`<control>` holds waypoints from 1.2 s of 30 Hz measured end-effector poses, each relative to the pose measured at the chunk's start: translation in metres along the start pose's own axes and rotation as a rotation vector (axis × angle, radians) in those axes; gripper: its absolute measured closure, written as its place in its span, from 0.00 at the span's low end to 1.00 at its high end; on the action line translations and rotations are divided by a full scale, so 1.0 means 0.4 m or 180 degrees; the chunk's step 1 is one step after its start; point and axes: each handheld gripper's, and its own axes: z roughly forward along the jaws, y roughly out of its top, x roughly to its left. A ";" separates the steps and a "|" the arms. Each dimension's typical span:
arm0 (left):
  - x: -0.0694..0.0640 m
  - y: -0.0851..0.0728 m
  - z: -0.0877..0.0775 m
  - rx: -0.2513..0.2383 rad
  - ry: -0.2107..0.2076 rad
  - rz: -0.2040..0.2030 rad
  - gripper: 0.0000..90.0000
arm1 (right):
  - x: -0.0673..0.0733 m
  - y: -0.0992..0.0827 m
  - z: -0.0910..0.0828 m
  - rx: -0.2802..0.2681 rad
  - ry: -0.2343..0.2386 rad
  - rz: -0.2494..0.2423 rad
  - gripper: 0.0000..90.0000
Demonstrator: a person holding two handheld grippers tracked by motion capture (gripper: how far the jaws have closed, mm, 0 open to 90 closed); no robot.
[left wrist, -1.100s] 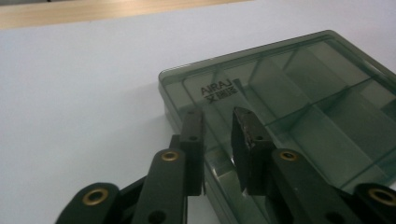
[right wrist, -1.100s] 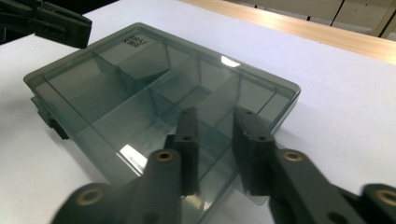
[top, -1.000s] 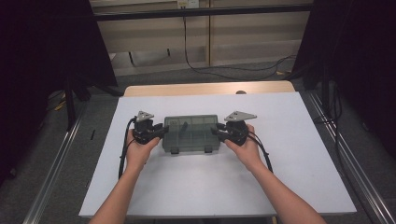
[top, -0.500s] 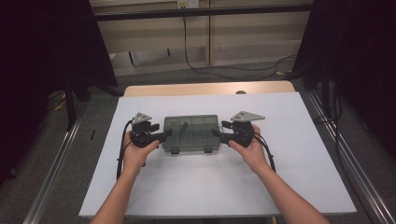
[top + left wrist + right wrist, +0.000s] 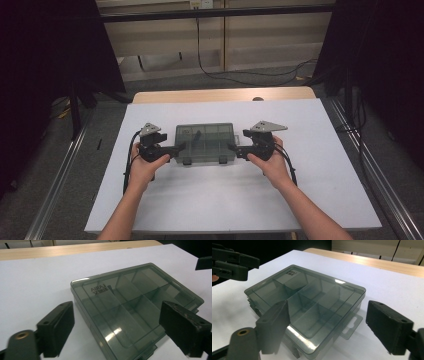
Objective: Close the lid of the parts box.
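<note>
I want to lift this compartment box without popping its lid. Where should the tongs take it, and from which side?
Probably by its two short ends, one pair of tongs coming in level from each side. The compartment box lies flat with its lid shut, and its latches sit on the long near edge, best left alone.

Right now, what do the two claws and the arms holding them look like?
Both are black handheld units. The left claw and right claw each carry a grey three-cornered plate on top and trail a black cable back along the wrist. The gripper views show flat, rectangular black pads with small screw holes and a brass-coloured pivot bushing. The forearms are bare, with no sleeves visible.
</note>
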 end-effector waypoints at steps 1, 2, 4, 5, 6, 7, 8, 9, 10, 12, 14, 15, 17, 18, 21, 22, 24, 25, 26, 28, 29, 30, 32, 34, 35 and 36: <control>0.001 -0.002 -0.001 -0.0015 0.0002 -0.0001 0.12 | 0.000 0.000 -0.003 -0.0015 -0.0006 -0.0005 0.17; 0.001 -0.003 -0.002 -0.0046 -0.0013 -0.0015 0.12 | 0.000 0.000 -0.006 -0.0020 -0.0011 -0.0001 0.15; 0.002 -0.005 -0.007 -0.0048 -0.0018 0.0039 0.10 | 0.000 -0.001 -0.012 -0.0063 0.0014 -0.0003 0.14; 0.001 -0.005 -0.008 -0.0068 -0.0028 0.0066 0.10 | 0.000 -0.001 -0.016 -0.0077 0.0004 -0.0015 0.14; -0.001 -0.006 -0.009 -0.0082 -0.0036 0.0078 0.09 | -0.001 -0.002 -0.019 -0.0090 -0.0006 -0.0015 0.13; -0.003 -0.006 -0.012 -0.0091 -0.0038 0.0091 0.09 | -0.002 -0.003 -0.021 -0.0092 -0.0006 -0.0010 0.12; -0.005 -0.007 -0.012 -0.0116 -0.0047 0.0073 0.09 | -0.003 -0.004 -0.024 -0.0103 -0.0010 -0.0007 0.12; -0.004 -0.007 -0.015 -0.0114 -0.0062 0.0103 0.08 | -0.003 -0.006 -0.026 -0.0110 -0.0007 -0.0008 0.11; -0.005 -0.007 -0.018 -0.0106 -0.0064 0.0118 0.08 | -0.004 -0.007 -0.029 -0.0118 -0.0007 -0.0011 0.11; -0.006 -0.009 -0.022 -0.0136 -0.0065 0.0128 0.08 | -0.005 -0.011 -0.036 -0.0129 -0.0012 -0.0018 0.10; -0.005 -0.011 -0.027 -0.0179 -0.0070 0.0113 0.07 | -0.007 -0.015 -0.044 -0.0151 -0.0007 -0.0003 0.09; -0.004 -0.011 -0.029 -0.0205 -0.0068 0.0127 0.07 | -0.008 -0.016 -0.047 -0.0151 -0.0014 0.0006 0.08; -0.002 -0.014 -0.034 -0.0223 -0.0069 0.0111 0.07 | -0.012 -0.019 -0.053 -0.0161 -0.0006 0.0015 0.08; -0.001 -0.015 -0.037 -0.0212 -0.0072 0.0116 0.07 | -0.014 -0.021 -0.057 -0.0162 -0.0016 0.0007 0.07; 0.002 -0.023 -0.044 -0.0247 -0.0060 0.0124 0.07 | -0.020 -0.029 -0.066 -0.0172 -0.0021 -0.0006 0.06; 0.003 -0.025 -0.047 -0.0247 -0.0068 0.0125 0.07 | -0.021 -0.031 -0.068 -0.0155 -0.0033 -0.0003 0.06; 0.005 -0.031 -0.053 -0.0256 -0.0055 0.0124 0.07 | -0.024 -0.036 -0.073 -0.0161 -0.0031 -0.0010 0.05; 0.007 -0.034 -0.055 -0.0267 -0.0069 0.0139 0.07 | -0.025 -0.037 -0.077 -0.0166 -0.0038 0.0001 0.05; 0.007 -0.037 -0.056 -0.0275 -0.0062 0.0120 0.07 | -0.027 -0.039 -0.079 -0.0172 -0.0041 -0.0003 0.05; 0.008 -0.042 -0.060 -0.0288 -0.0070 0.0111 0.07 | -0.028 -0.042 -0.083 -0.0188 -0.0038 0.0008 0.05; 0.009 -0.045 -0.061 -0.0288 -0.0069 0.0108 0.07 | -0.029 -0.043 -0.086 -0.0184 -0.0045 0.0008 0.05; 0.010 -0.047 -0.063 -0.0290 -0.0071 0.0109 0.07 | -0.029 -0.045 -0.088 -0.0189 -0.0039 0.0015 0.05; 0.011 -0.052 -0.067 -0.0298 -0.0053 0.0125 0.07 | -0.030 -0.048 -0.092 -0.0198 -0.0037 0.0020 0.05; 0.013 -0.057 -0.070 -0.0299 -0.0058 0.0130 0.07 | -0.030 -0.051 -0.097 -0.0227 -0.0037 0.0007 0.04; 0.013 -0.059 -0.072 -0.0297 -0.0052 0.0129 0.07 | -0.031 -0.052 -0.100 -0.0228 -0.0035 0.0004 0.04; 0.014 -0.062 -0.074 -0.0320 -0.0050 0.0123 0.07 | -0.031 -0.053 -0.102 -0.0235 -0.0047 0.0004 0.04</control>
